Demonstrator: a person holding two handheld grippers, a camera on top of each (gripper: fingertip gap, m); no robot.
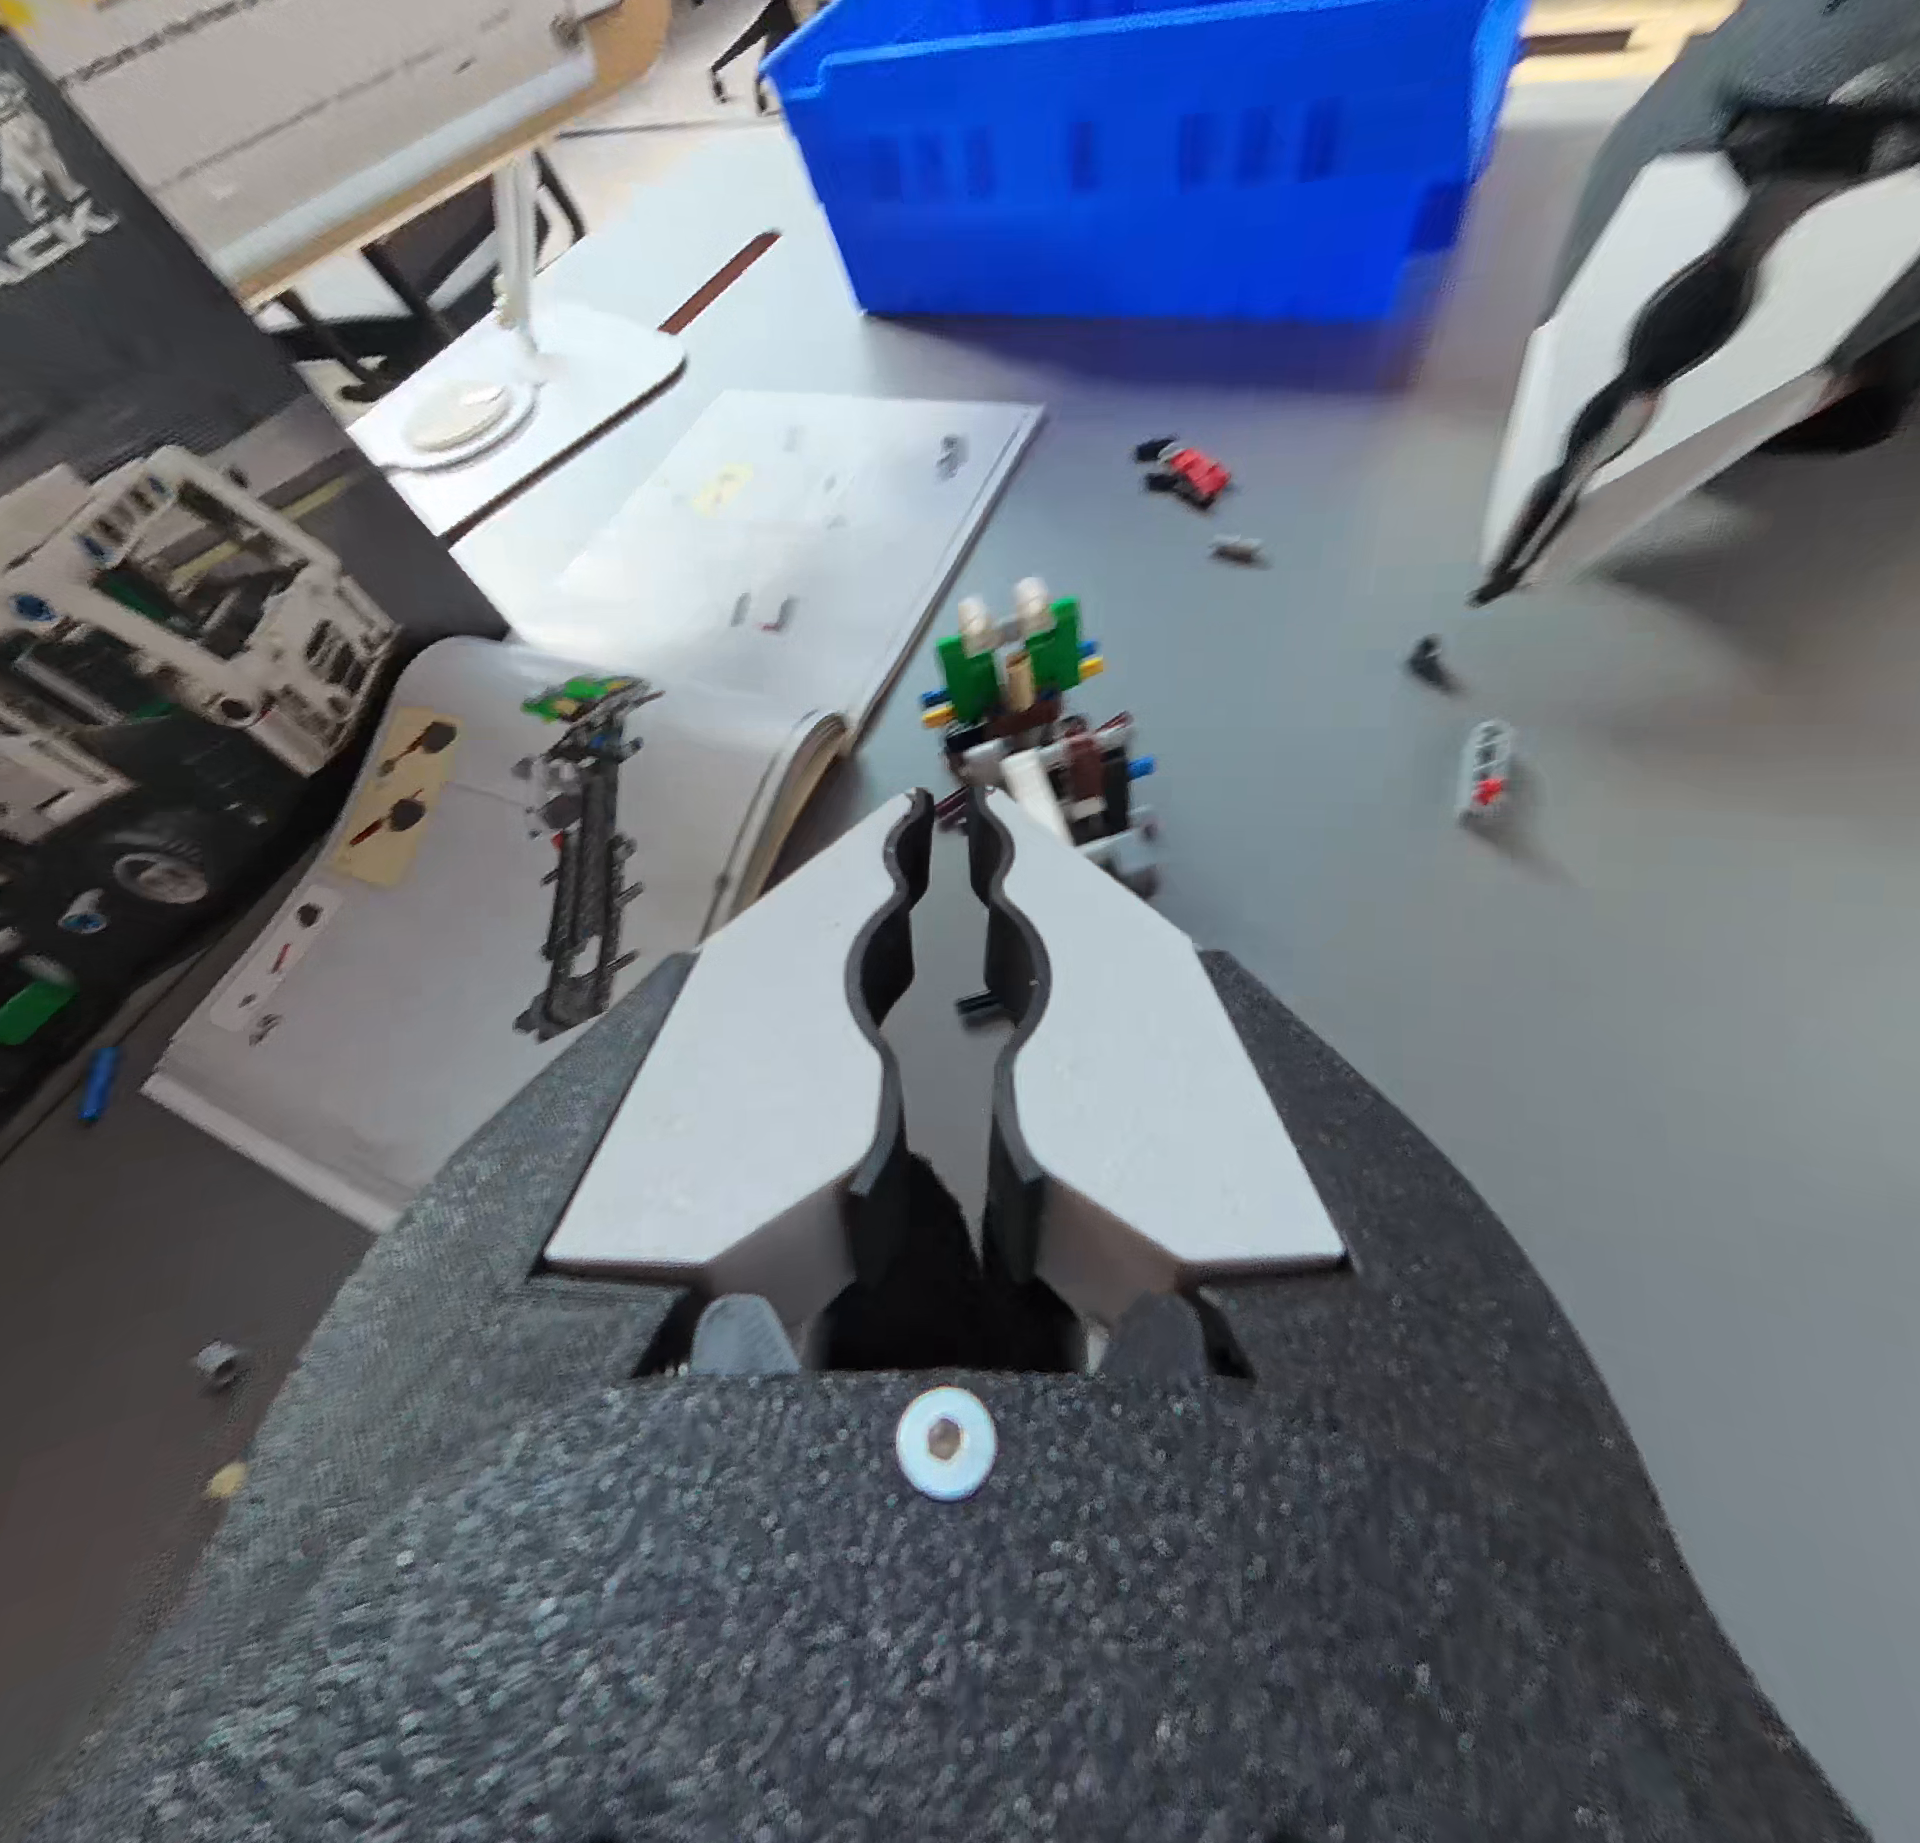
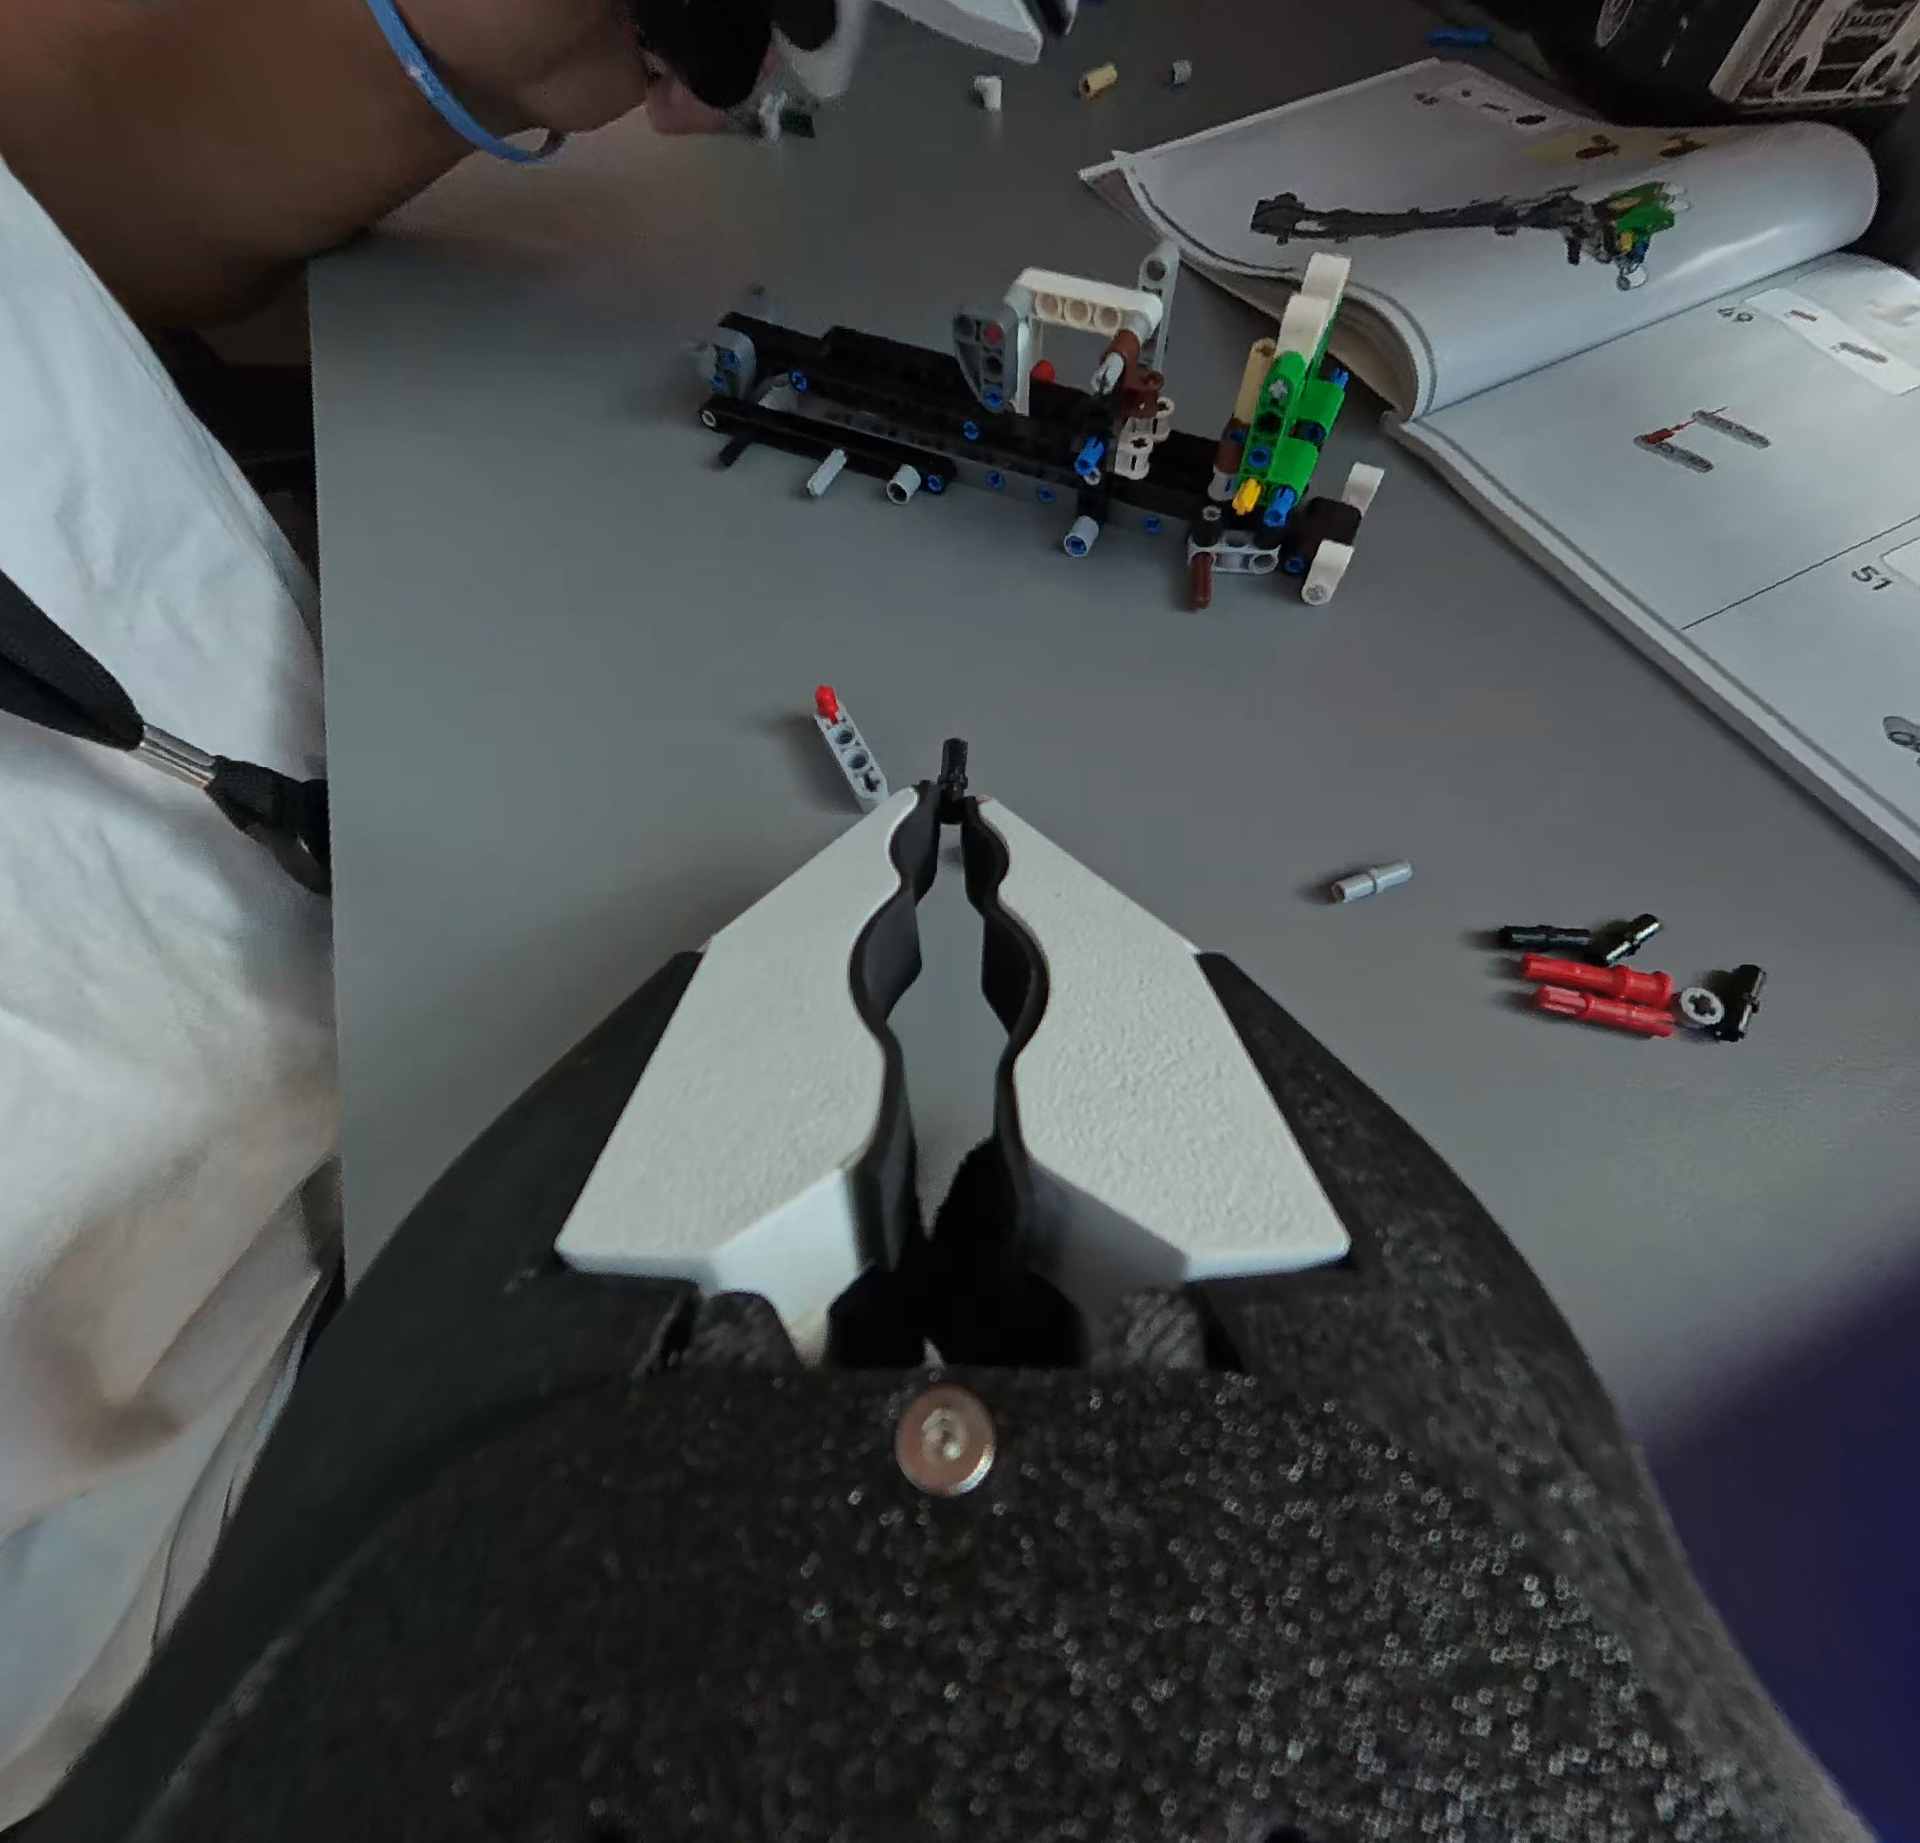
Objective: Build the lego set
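Bright daylight, motion-blurred left view, fisheye edges

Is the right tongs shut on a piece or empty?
Shut on a piece: the right tongs pinch a small black pin between the tips, which sticks out ahead of them above the grey table.

The right gripper (image 2: 951, 801) pinches what looks like a small black pin (image 2: 953, 763); the half-built lego model (image 2: 1039, 422) lies farther off, slightly right.
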